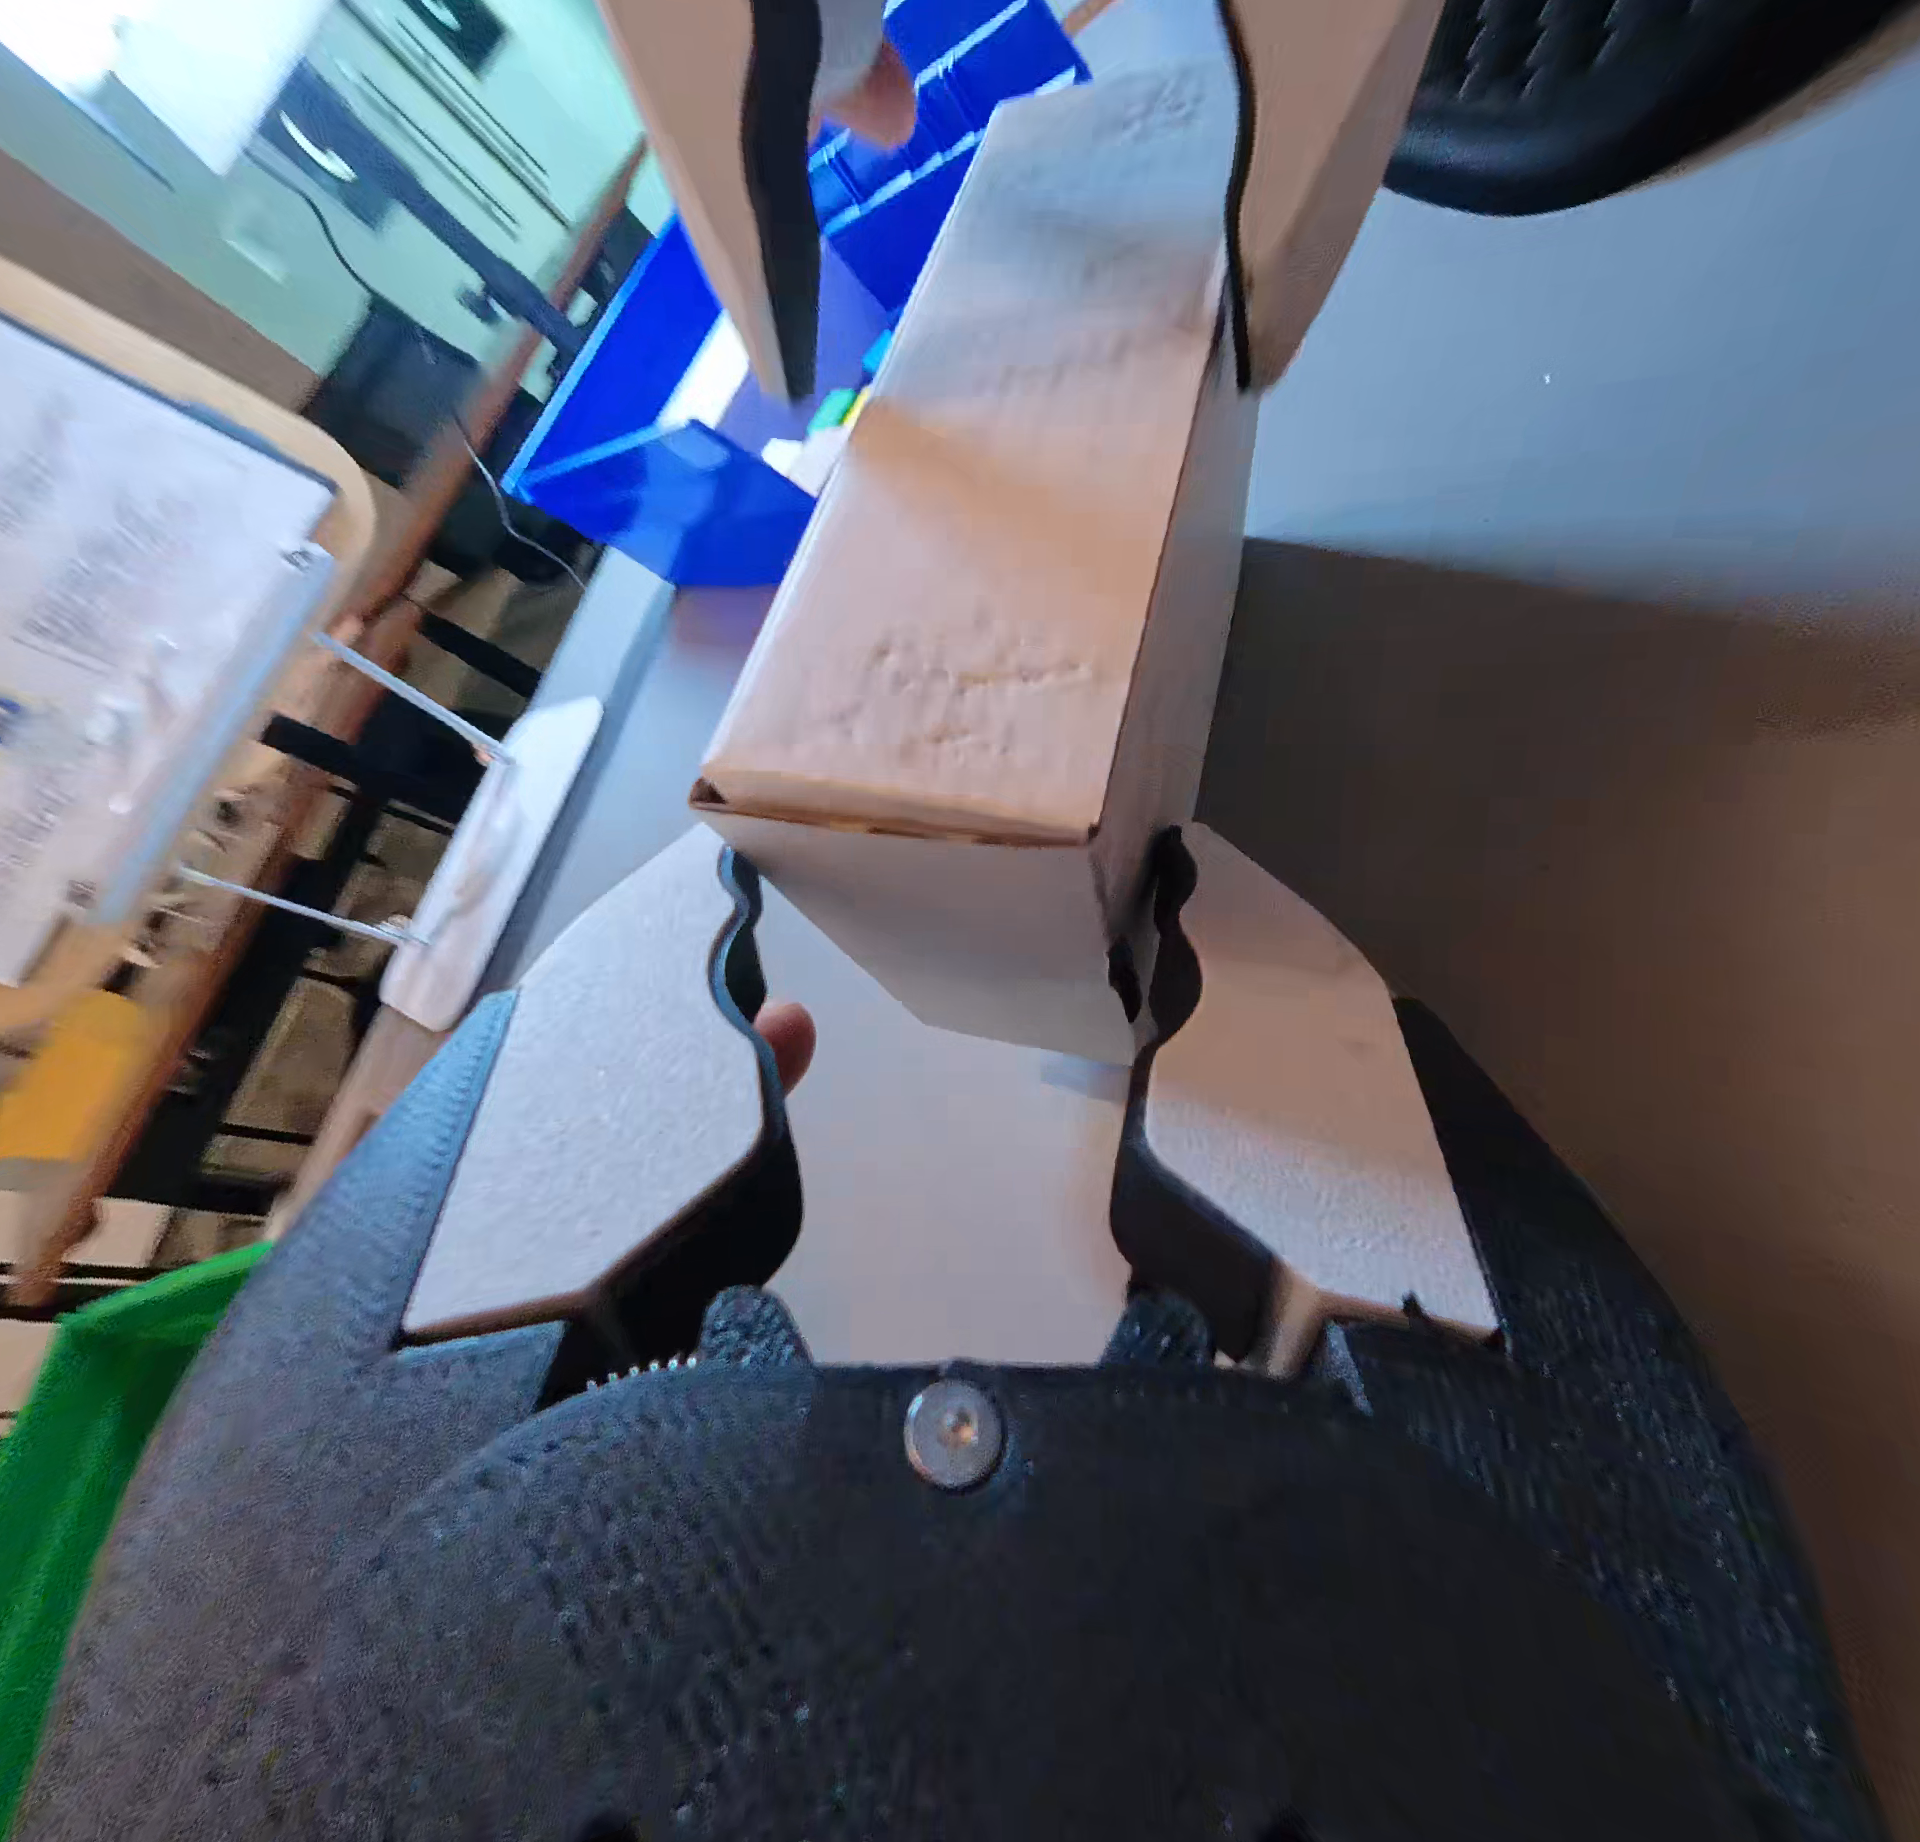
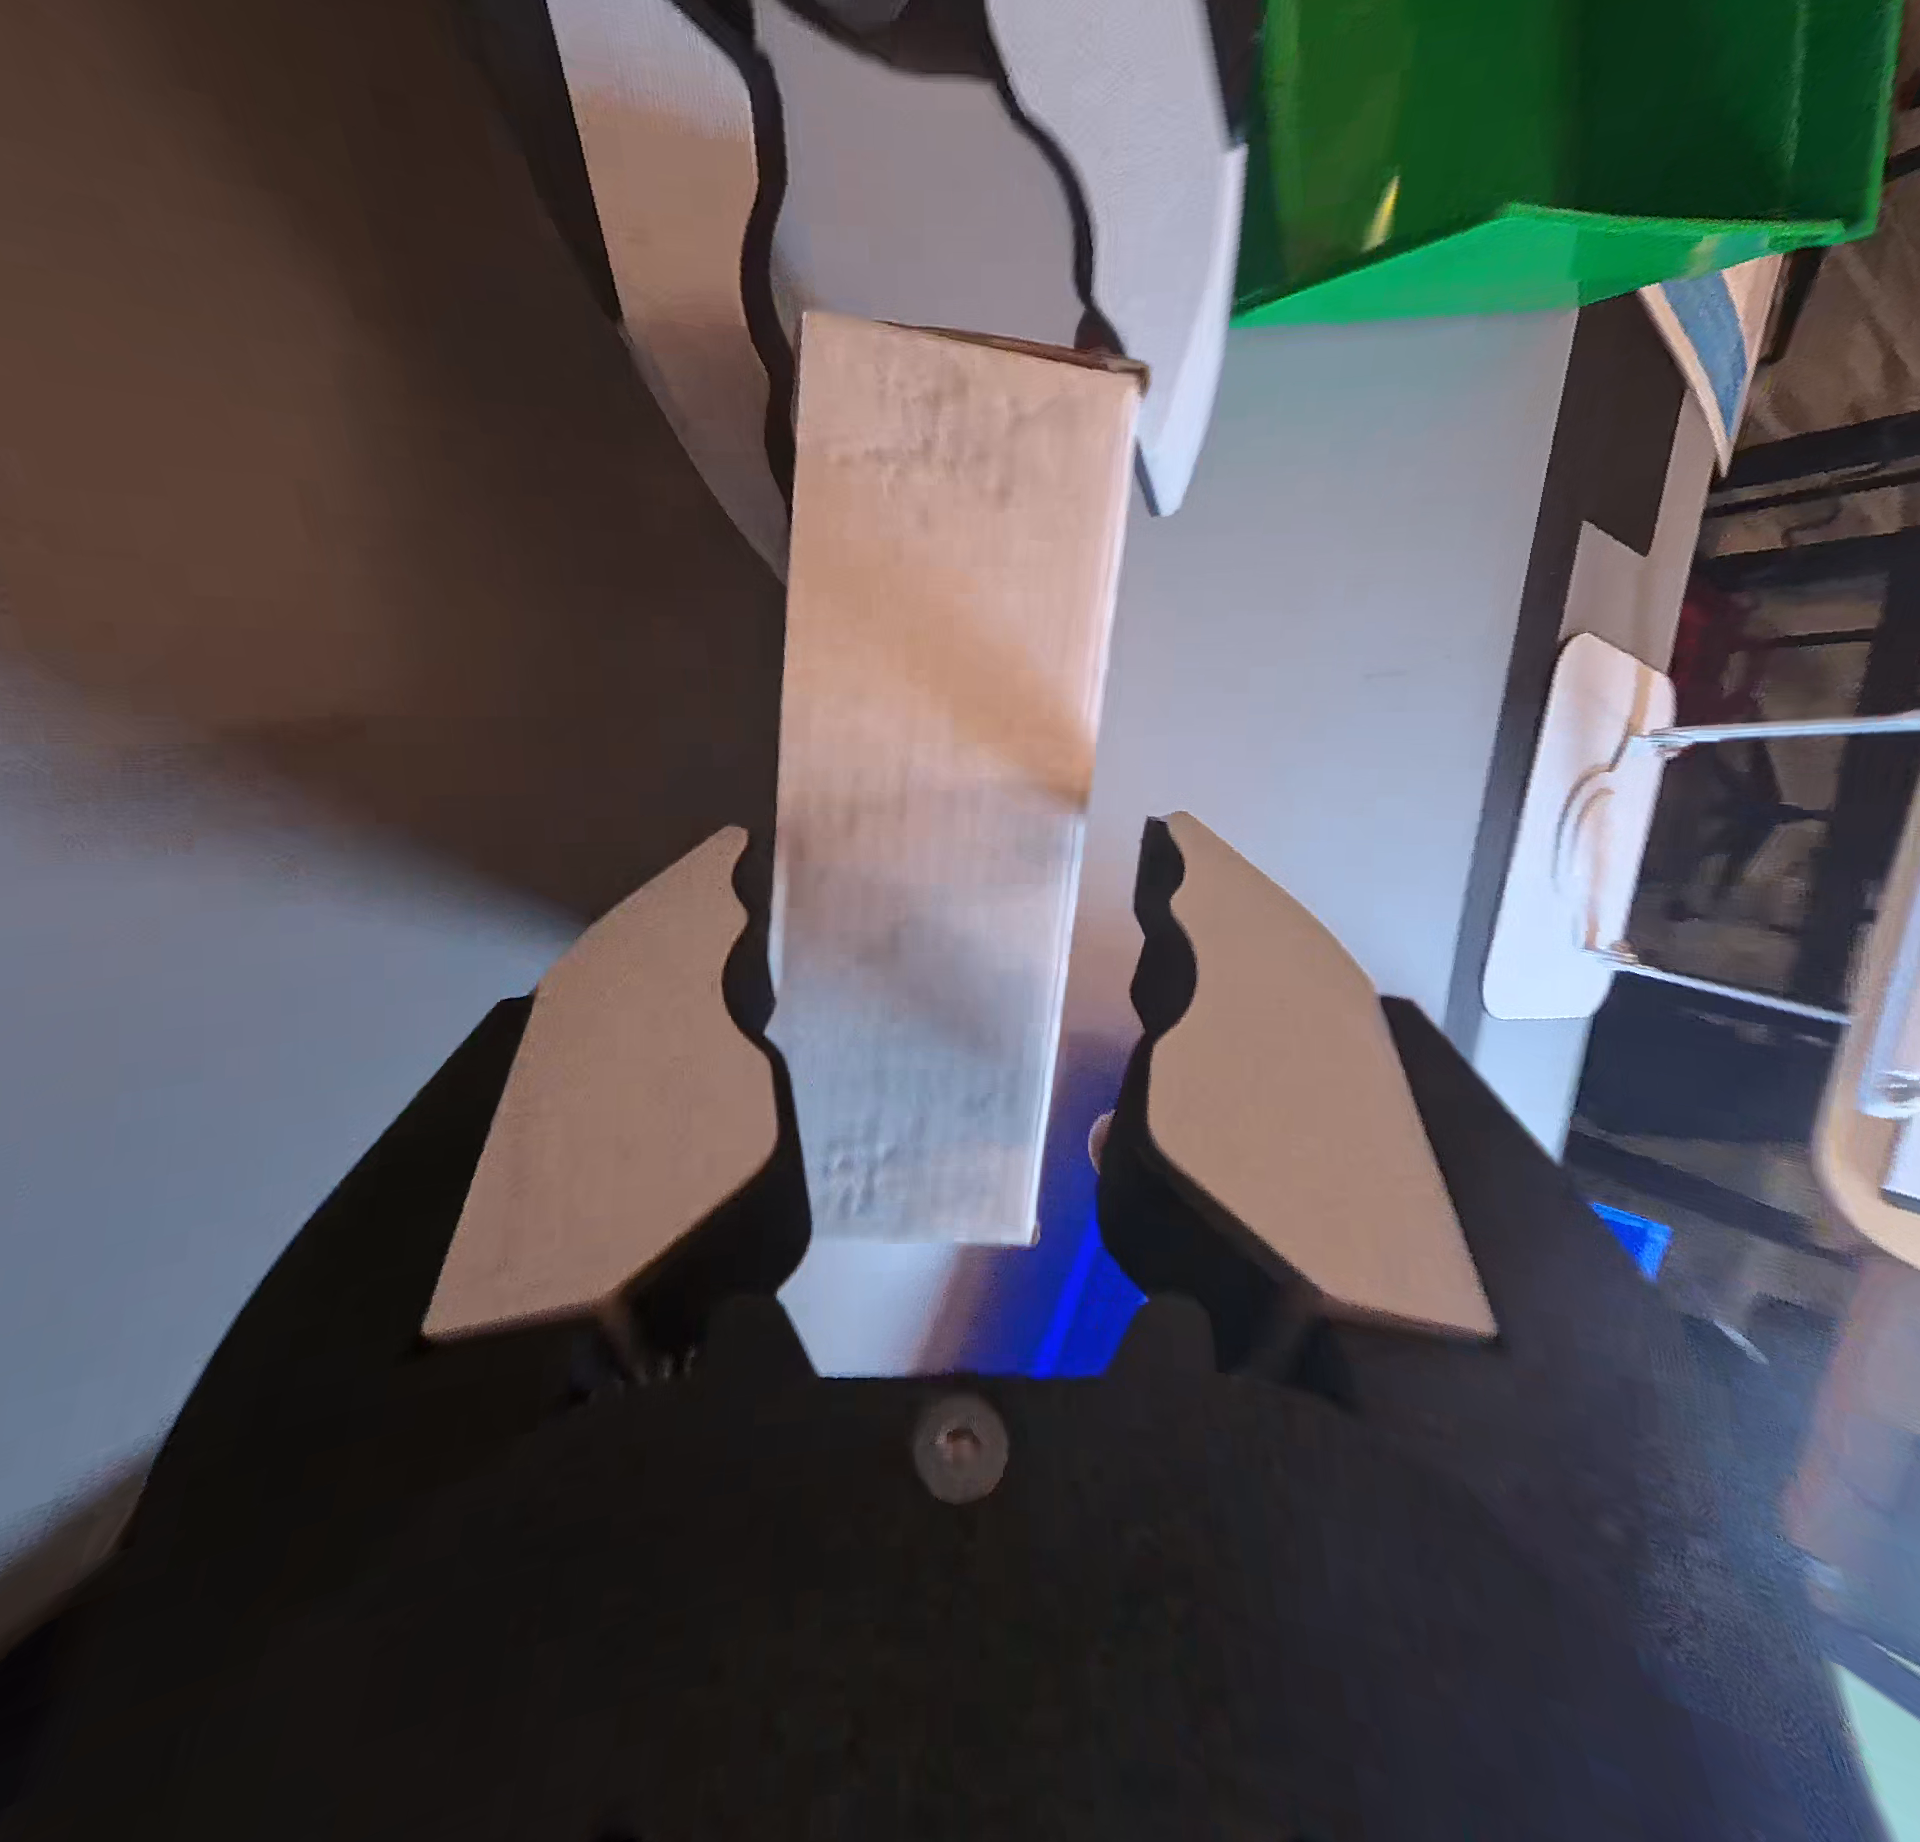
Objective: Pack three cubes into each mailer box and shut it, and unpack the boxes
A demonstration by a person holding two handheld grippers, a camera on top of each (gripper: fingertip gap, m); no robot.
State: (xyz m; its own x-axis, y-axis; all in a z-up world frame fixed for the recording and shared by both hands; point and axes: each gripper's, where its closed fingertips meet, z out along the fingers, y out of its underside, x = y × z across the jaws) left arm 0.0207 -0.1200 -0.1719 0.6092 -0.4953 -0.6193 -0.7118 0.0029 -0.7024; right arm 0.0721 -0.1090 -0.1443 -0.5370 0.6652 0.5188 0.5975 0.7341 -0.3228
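A closed white mailer box (image 1: 997, 504) lies lengthwise between my two grippers, which face each other. My left gripper (image 1: 951, 873) is shut on the near end of the box, with both fingers against its sides. In the right wrist view the same box (image 2: 935, 701) runs away from me. My right gripper (image 2: 945, 836) is open and straddles the other end: its left finger touches the box and its right finger stands a little off it. The right gripper also shows in the left wrist view (image 1: 1013, 369). Small coloured cubes (image 1: 847, 408) show in a blue bin behind the box.
Blue bins (image 1: 665, 504) stand behind the box on the grey table (image 1: 1558, 390). A green bin (image 2: 1558, 109) sits behind my left gripper. A clear sign holder with a paper sheet (image 1: 135, 629) stands at the table's edge. A black chair (image 1: 1662, 57) is beyond the table. The grippers' ends are close to 7 cm from one another.
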